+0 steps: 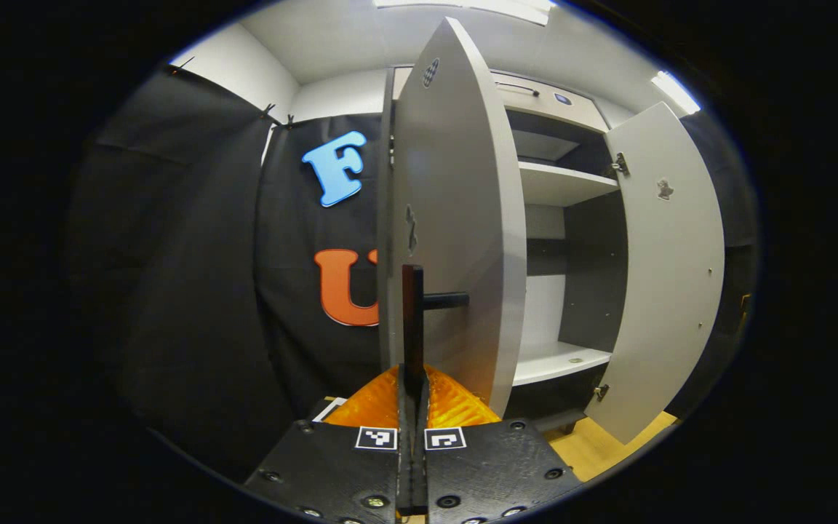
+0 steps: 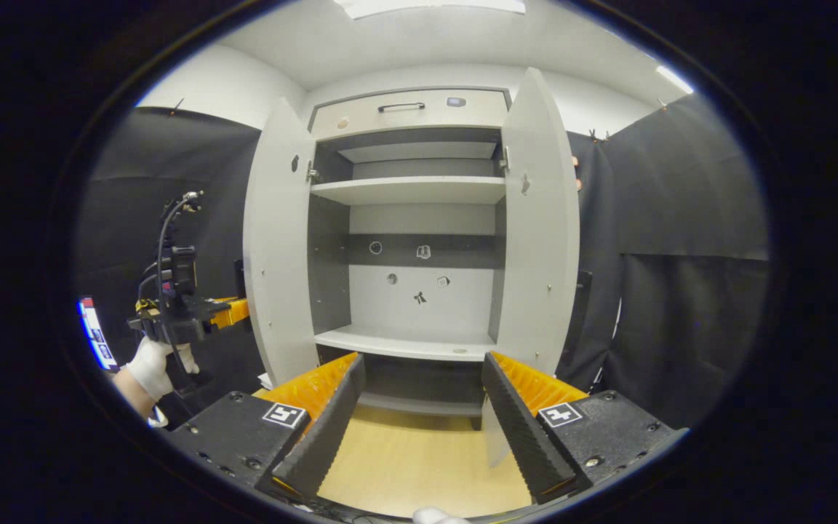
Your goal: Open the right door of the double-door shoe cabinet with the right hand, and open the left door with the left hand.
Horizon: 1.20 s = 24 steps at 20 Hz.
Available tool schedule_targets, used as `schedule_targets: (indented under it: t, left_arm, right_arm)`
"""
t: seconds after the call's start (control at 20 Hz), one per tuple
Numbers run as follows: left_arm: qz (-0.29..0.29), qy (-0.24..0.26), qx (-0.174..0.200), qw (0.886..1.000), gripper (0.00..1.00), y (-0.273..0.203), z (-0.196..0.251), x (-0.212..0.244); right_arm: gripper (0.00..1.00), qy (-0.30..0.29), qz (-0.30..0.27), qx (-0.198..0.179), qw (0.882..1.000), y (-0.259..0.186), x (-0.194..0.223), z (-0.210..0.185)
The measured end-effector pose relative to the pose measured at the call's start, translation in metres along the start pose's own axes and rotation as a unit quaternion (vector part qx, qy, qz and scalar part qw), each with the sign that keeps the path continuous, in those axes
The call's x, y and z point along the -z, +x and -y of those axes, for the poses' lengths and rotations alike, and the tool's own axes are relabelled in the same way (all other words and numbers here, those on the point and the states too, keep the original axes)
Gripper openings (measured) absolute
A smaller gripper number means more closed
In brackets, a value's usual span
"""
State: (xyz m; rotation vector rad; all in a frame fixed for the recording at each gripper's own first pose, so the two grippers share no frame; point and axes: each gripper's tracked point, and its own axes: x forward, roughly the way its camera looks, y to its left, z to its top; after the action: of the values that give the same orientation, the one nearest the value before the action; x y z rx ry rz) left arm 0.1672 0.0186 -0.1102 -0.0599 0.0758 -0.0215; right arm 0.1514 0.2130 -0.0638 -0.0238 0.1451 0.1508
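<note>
The pale grey shoe cabinet (image 2: pixel 408 191) stands with both doors swung out, showing its bare shelves. In the left gripper view the left door (image 1: pixel 455 218) is seen nearly edge-on, and my left gripper (image 1: pixel 413 393) is shut on its dark vertical handle (image 1: pixel 412 313). The right door (image 1: pixel 670 269) hangs open farther off. In the right gripper view my right gripper (image 2: pixel 419 418) is open and holds nothing, a short way back from the cabinet and centred between the left door (image 2: pixel 277 240) and the right door (image 2: pixel 541 218). A gloved hand holds the left gripper (image 2: pixel 233 311) against the left door's outer side.
A drawer with a dark handle (image 2: pixel 401 107) tops the cabinet. Black cloth walls (image 2: pixel 681 291) close in on both sides. Light wooden floor (image 2: pixel 419 458) lies in front of the cabinet.
</note>
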Motion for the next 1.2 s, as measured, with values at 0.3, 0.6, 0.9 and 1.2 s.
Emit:
schedule_targets:
  t: [0.3,0.6,0.9,1.2]
  left_arm:
    - [0.0,-0.018,0.003,1.0,0.0,-0.003,-0.035,0.003]
    - [0.007,0.013,0.02,1.0,0.0,-0.002,-0.039,0.002]
    - [0.004,0.006,0.014,1.0,0.0,-0.003,-0.039,0.005]
    - [0.0,0.02,-0.013,1.0,0.17,-0.018,-0.05,0.008]
  right_arm:
    - [0.99,-0.002,-0.005,-0.004,1.0,0.001,0.004,-0.008]
    - [0.99,-0.006,-0.007,-0.005,1.0,0.0,0.005,-0.013]
    - [0.99,-0.01,-0.009,-0.01,1.0,0.001,0.004,-0.013]
    - [0.99,-0.009,-0.006,-0.008,1.0,0.0,0.003,-0.011]
